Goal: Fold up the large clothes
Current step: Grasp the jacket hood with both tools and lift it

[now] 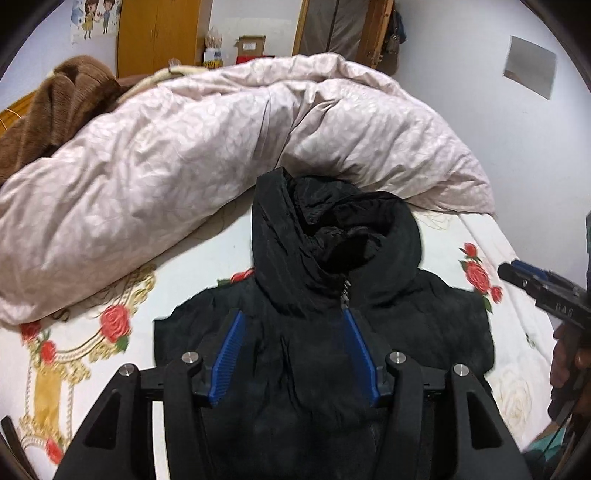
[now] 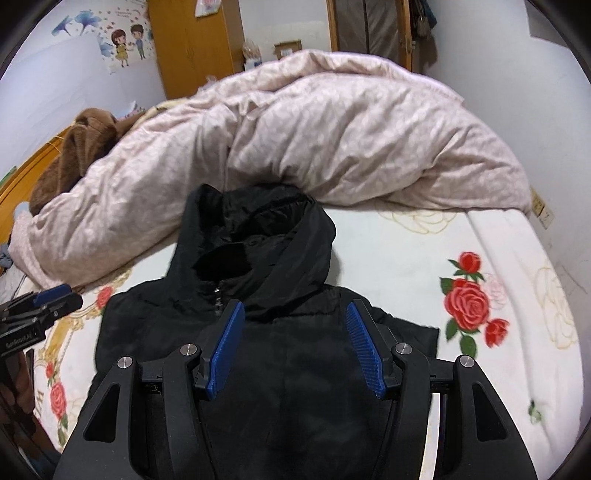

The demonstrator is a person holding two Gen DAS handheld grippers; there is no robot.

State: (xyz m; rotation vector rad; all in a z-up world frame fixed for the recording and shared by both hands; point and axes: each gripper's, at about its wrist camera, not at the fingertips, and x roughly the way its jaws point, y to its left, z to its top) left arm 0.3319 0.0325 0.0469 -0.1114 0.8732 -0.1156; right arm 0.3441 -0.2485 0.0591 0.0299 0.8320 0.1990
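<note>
A black hooded jacket [image 1: 325, 332] lies front up on the bed, zipped, its hood [image 1: 332, 236] toward the quilt; its sleeves seem folded in. It also shows in the right wrist view [image 2: 266, 339]. My left gripper [image 1: 293, 317] is open and empty, hovering over the jacket's chest. My right gripper [image 2: 295, 308] is open and empty over the jacket's right shoulder. Each gripper appears at the edge of the other's view: the right one [image 1: 524, 277], the left one [image 2: 51, 299].
A crumpled pink quilt [image 1: 207, 147] lies across the bed behind the hood. A brown fuzzy garment [image 1: 55, 107] lies at the far left. The white sheet with red roses [image 2: 469, 299] shows to the right of the jacket. A wooden wardrobe [image 1: 159, 33] stands behind.
</note>
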